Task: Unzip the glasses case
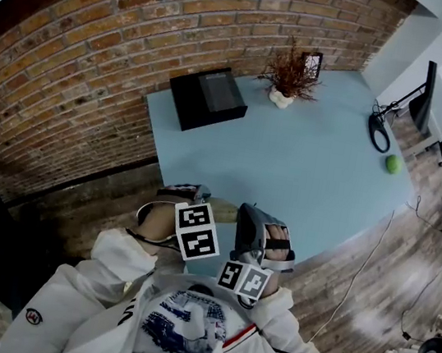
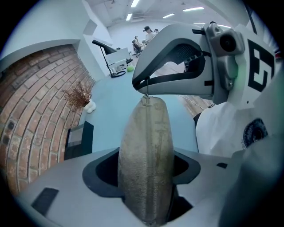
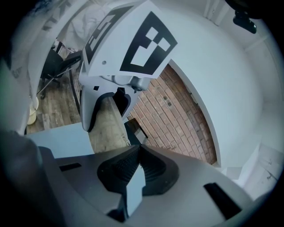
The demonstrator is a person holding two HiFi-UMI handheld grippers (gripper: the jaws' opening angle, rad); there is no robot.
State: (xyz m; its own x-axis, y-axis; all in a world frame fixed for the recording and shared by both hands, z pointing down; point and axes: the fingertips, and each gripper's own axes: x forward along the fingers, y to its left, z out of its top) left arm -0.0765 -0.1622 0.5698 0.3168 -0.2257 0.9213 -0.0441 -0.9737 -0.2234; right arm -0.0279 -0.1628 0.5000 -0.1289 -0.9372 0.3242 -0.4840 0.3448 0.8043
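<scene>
At the near table [image 1: 313,170] edge, close to the chest: left gripper [image 2: 146,186] clamps the case [image 2: 146,146], one end pointing away. Right gripper [image 2: 143,85] is closed, apparently pinching the pull [image 2: 146,94] at that far end. Step: start of unzip, seam looks closed. Next: draw pull along seam in 1 steady stroke, left holding firm.

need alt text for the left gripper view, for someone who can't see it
The left gripper clamps a tan, textured glasses case that juts out beyond its jaws, while the right gripper, from above, pinches the zip pull at the case's far end. Behind are a pale blue table with a black box and a dried plant, and a brick wall.
</scene>
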